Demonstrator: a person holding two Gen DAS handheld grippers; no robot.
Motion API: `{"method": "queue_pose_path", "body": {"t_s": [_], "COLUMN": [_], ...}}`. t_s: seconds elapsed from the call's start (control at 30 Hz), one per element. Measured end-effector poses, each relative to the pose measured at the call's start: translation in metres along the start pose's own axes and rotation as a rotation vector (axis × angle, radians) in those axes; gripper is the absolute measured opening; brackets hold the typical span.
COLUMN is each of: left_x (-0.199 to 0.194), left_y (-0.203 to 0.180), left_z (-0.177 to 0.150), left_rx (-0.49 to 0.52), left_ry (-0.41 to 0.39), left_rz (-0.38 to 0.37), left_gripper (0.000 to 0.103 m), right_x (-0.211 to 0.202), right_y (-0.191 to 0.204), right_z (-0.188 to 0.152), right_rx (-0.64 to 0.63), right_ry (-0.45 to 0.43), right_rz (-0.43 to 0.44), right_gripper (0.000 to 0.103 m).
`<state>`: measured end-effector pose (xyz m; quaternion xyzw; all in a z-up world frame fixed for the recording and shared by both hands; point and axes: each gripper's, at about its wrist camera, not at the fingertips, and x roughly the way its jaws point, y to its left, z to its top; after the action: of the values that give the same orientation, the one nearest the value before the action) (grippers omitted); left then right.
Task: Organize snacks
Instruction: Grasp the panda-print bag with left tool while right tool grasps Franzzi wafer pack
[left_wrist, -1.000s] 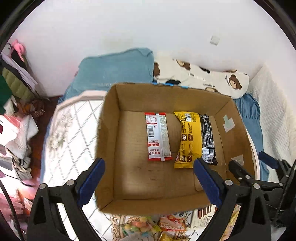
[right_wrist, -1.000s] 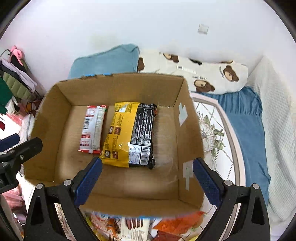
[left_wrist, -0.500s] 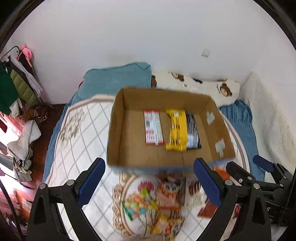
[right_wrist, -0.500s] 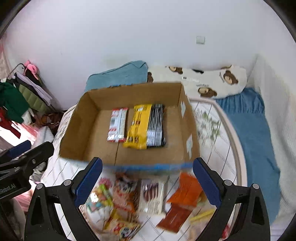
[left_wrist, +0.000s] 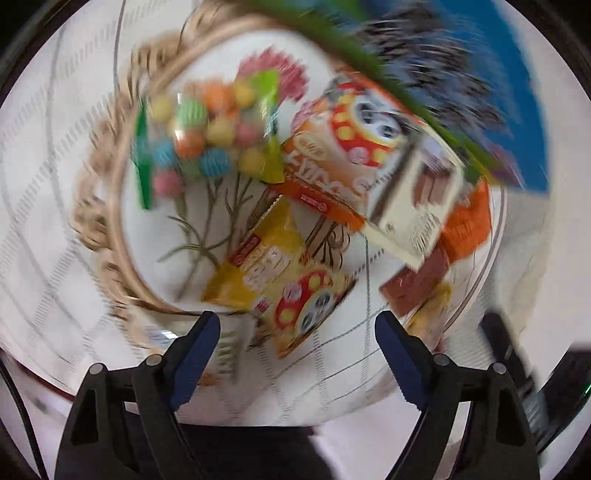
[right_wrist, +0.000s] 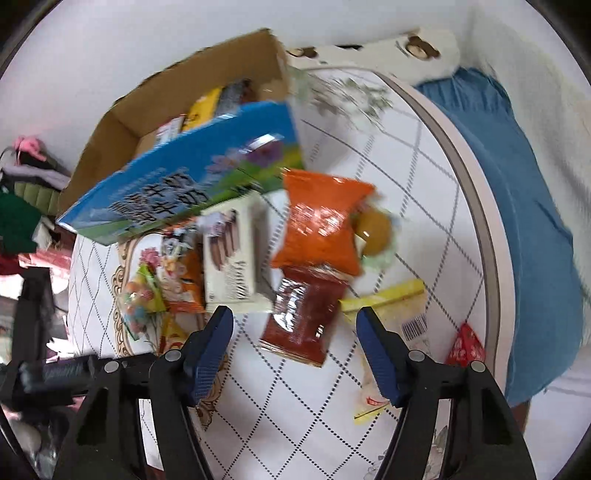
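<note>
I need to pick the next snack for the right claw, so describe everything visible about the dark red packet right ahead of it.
The dark red packet is a flat, glossy plastic pouch, reddish-brown with glare and blurred print. It lies tilted on the patterned tablecloth, just ahead of the open right claw. Its far end is tucked under the orange bag; the cream biscuit box lies at its left and a yellow packet at its right.

White wall behind; round patterned table; blue bedding right; bear-print pillow.

Right gripper, jaws apart, above red-brown snack packet on patterned tablecloth.
</note>
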<state>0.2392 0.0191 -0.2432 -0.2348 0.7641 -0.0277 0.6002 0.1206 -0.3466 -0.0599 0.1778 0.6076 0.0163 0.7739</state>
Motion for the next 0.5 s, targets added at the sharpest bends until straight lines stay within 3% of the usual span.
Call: {"method": "queue_pose_path", "body": {"t_s": [0.17, 0.23, 0.27, 0.37, 0.43, 0.5], "left_x": [0.030, 0.035, 0.037, 0.037, 0.039, 0.041], "left_y": [0.007, 0.002, -0.004, -0.025, -0.039, -0.047], "left_z": [0.020, 0.022, 0.020, 0.014, 0.006, -0.002], "left_rx": [-0.128, -0.107, -0.066, 0.124, 0.287, 0.405], "left_ry": [0.046, 0.012, -0.006, -0.079, -0.119, -0.157], "left_rz": [-0.010, 0.035, 0.073, 0.211, 0.319, 0.428], "left_gripper": [0.085, 0.076, 0.068, 0.059, 0.059, 0.059], "right_x": [0.015, 0.022, 0.026, 0.039, 0.049, 0.050], "right_y": [-0.022, -0.023, -0.024, -0.025, -0.024, -0.015], "right_z": [0.005, 0.013, 0.020, 0.039, 0.052, 0.061], "right_rx": [0.078, 0.087, 0.091, 0.097, 0.099, 0.097], "right_ry": [0.018, 0.013, 0.006, 0.002, 0.011, 0.022], "right_rz": [0.000, -0.009, -0.021, -0.044, -0.060, -0.018], "right_gripper": [0.072, 0.072, 0.072, 0.072, 0.072, 0.072]}}
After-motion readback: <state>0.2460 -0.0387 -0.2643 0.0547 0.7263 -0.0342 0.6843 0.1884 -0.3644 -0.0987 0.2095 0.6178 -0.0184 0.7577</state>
